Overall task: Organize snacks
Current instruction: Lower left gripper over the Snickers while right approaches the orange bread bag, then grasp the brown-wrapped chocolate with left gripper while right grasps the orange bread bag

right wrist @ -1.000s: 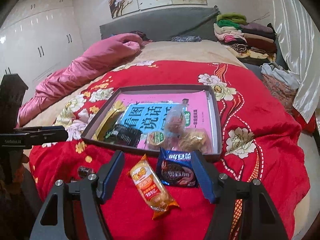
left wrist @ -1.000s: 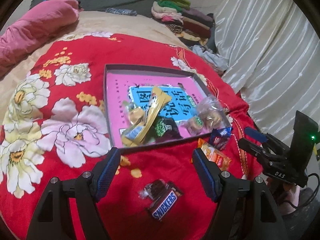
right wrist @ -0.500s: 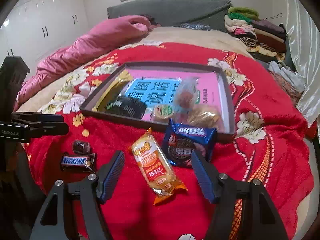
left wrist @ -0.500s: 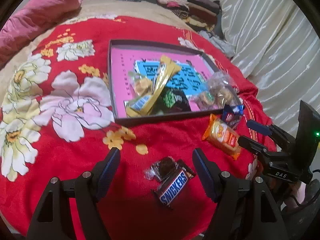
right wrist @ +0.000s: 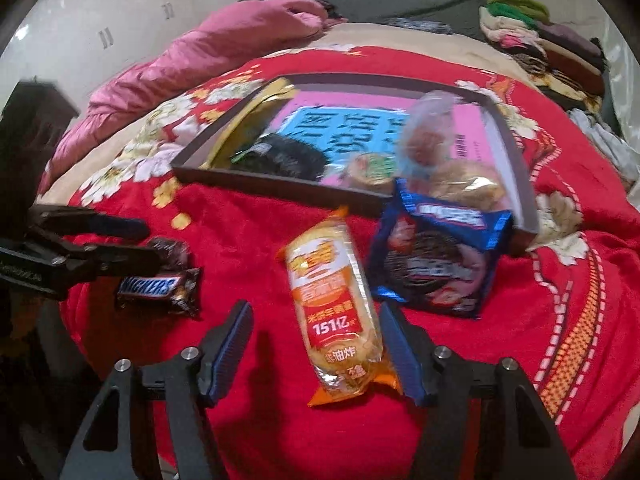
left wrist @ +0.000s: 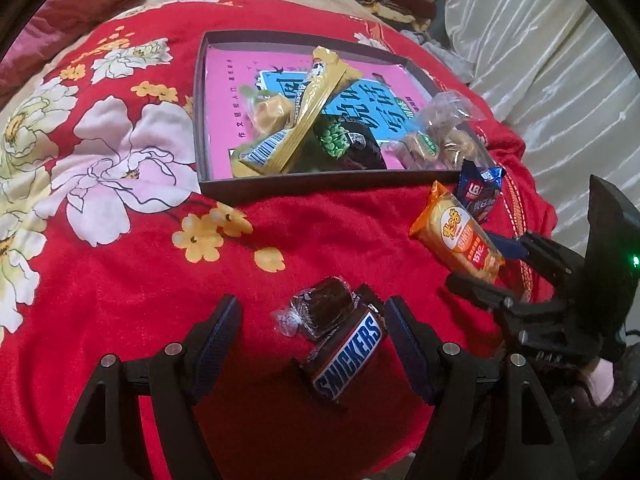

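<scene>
Left gripper (left wrist: 312, 336) spread around chocolate bar (left wrist: 347, 347); right gripper (right wrist: 316, 344) spread around orange packet (right wrist: 334, 312). Centre each, squeeze gently; box (left wrist: 304, 184) at twelve o'clock.

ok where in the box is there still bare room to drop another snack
The far half of the box is free: bare pink lining between the back wall and the yellow stick pack, plus the strip along the left wall. The near edge is crowded, with the black pea bag and clear-wrapped cakes packed against the front wall.
</scene>
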